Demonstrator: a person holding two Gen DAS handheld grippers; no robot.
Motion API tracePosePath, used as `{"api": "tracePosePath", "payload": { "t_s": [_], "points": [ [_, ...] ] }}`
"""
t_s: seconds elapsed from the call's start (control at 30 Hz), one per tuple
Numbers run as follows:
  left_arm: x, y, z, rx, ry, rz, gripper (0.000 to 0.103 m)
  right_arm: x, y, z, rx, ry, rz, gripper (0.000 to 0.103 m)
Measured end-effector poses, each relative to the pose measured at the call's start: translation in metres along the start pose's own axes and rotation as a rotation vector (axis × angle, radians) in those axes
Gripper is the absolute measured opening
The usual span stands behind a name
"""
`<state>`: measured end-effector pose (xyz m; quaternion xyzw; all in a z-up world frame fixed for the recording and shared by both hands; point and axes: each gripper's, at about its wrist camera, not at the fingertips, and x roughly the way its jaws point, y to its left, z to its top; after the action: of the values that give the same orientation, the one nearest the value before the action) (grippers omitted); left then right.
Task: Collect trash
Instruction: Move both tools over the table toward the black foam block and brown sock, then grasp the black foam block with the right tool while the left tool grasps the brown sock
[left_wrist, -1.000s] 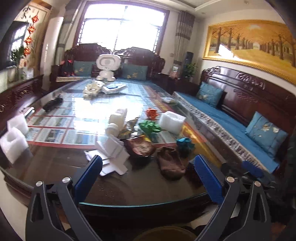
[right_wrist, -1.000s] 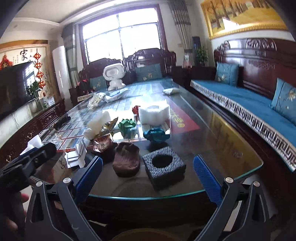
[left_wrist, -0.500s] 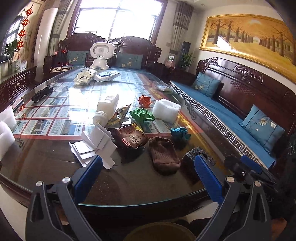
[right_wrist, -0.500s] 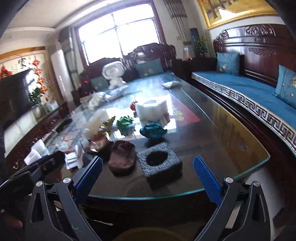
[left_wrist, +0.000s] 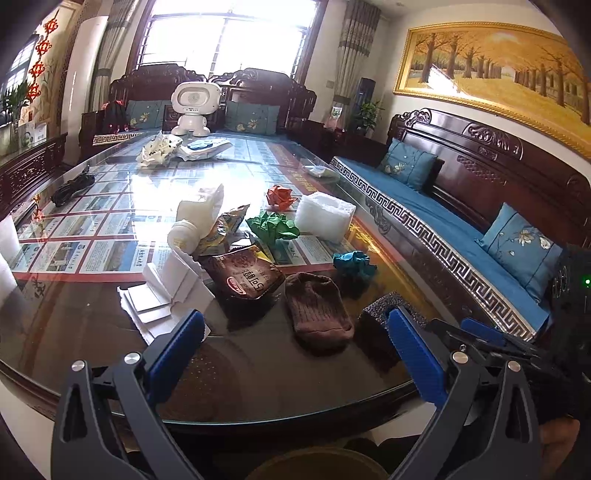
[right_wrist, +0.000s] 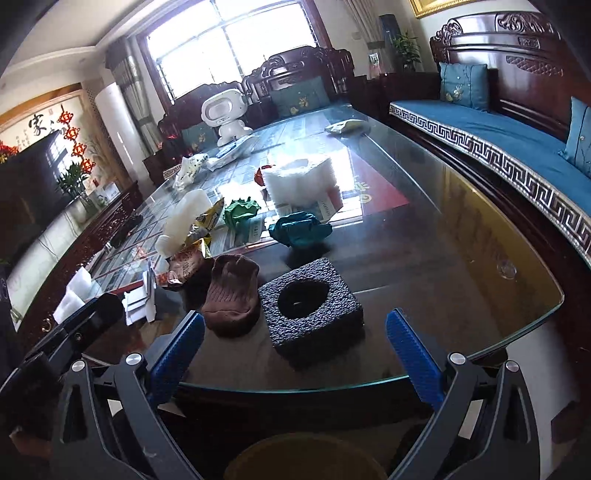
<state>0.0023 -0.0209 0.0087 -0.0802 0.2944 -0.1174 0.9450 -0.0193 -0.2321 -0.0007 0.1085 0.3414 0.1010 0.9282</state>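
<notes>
Both tongs have come in closer over the near edge of the glass surface (right_wrist: 480, 295) than a second ago. The left tongs (left_wrist: 295, 354) and right tongs (right_wrist: 293, 354) gape empty. The black foam block (right_wrist: 310, 306) and brown sock (right_wrist: 232, 291) lie near that edge.

**Glass-Topped Table Carrying a Scatter of Litter**

A long glass-topped table (right_wrist: 461, 258) is bearing a black foam block (right_wrist: 310, 306), a brown sock (right_wrist: 232, 291) just beside it, a teal paper wad (right_wrist: 299, 230), a green paper wad (right_wrist: 242, 212), white foam (right_wrist: 299, 181), a snack wrapper (left_wrist: 247, 277) and folded white papers (left_wrist: 162, 291).
</notes>
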Motion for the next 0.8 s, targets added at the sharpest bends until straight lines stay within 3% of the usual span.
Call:
{"api": "tracePosePath", "payload": {
  "t_s": [0.27,0.47,0.63,0.67,0.73,0.8],
  "points": [
    [0.013,0.001,0.003,-0.004,0.017,0.030,0.099,0.007,-0.005,0.009,-0.033,-0.008,-0.011,0.095],
    [0.023,0.007,0.003,-0.025,0.040,0.058,0.099,0.030,-0.006,0.023,-0.127,0.015,-0.131,0.095],
    [0.034,0.006,0.002,-0.027,0.069,0.051,0.099,0.054,-0.011,0.025,-0.155,0.070,-0.150,0.094],
    [0.037,0.005,0.003,-0.022,0.072,0.049,0.099,0.057,-0.012,0.024,-0.159,0.079,-0.153,0.092],
    [0.041,0.003,0.003,-0.013,0.076,0.051,0.099,0.064,-0.013,0.022,-0.164,0.107,-0.145,0.077],
    [0.044,0.001,0.004,-0.008,0.078,0.053,0.099,0.071,-0.019,0.020,-0.144,0.134,-0.140,0.073]
  ]
}}
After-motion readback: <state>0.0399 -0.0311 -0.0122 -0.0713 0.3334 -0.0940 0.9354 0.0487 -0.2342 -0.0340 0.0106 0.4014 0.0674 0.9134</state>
